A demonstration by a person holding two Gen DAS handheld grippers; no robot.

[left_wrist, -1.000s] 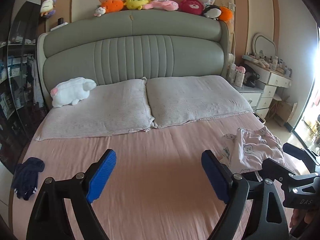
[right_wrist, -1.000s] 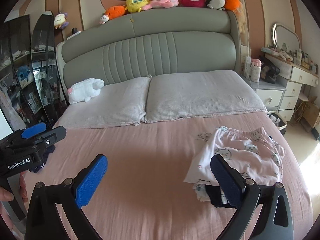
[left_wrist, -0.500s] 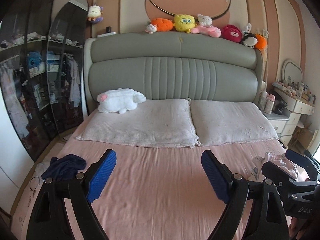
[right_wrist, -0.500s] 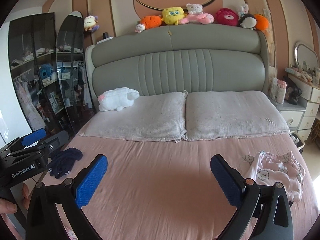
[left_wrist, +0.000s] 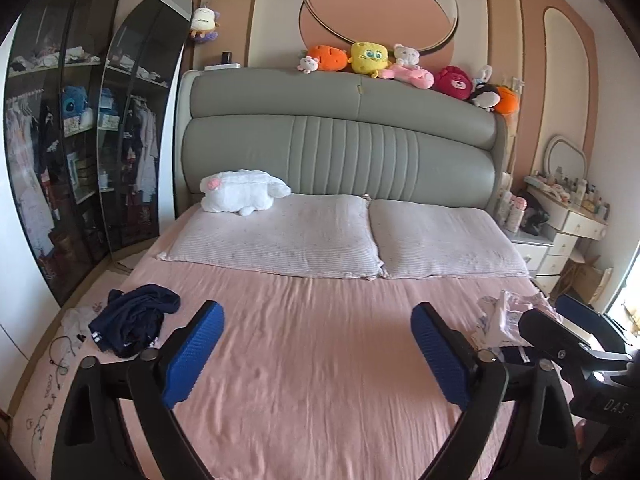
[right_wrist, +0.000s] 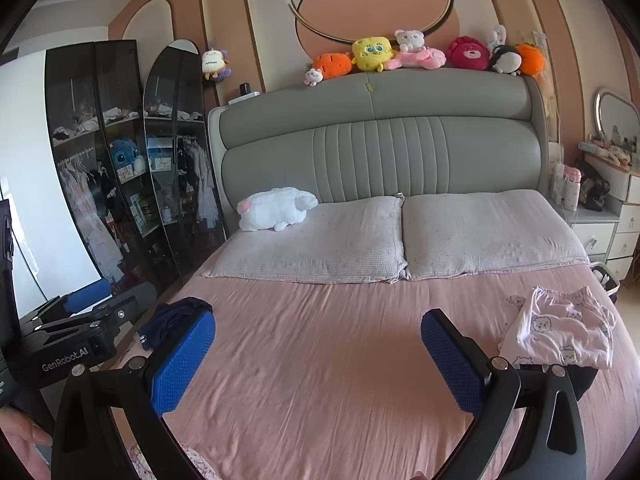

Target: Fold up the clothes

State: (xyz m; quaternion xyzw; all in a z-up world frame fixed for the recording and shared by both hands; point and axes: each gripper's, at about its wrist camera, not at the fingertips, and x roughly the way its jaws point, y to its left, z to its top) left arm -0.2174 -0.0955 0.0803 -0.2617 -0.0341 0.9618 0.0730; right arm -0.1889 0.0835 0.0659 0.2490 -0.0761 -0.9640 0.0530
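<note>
My left gripper (left_wrist: 316,354), black-armed with blue textured pads, hangs over the foot half of the bed with its jaws spread wide and nothing between them; my right gripper (right_wrist: 318,360), built the same, is held just as wide and just as empty above the same stretch of sheet. In the left wrist view I can see the right gripper's black body at the right edge, and in the right wrist view the left one's body sits at the left edge with part of my hand (right_wrist: 20,438) below it.

Under both of them lies the wrinkled pink bed sheet (left_wrist: 320,360), bare in the middle. A crumpled dark navy garment (left_wrist: 132,318) sits at the sheet's left edge, just beside my left gripper's left pad. On the opposite side, near the right edge, rests a folded pale pink garment printed with small cartoon bears (right_wrist: 560,330), lying on something dark that I can't make out.

Further up, two pale striped pillows (right_wrist: 400,236) sit side by side against the padded grey-green headboard (right_wrist: 380,152), with a white plush rabbit (right_wrist: 276,208) on the left pillow. A row of bright stuffed toys (right_wrist: 420,54) lines the headboard's top, and a dark glass-fronted wardrobe (left_wrist: 72,152) stands along the left wall
</note>
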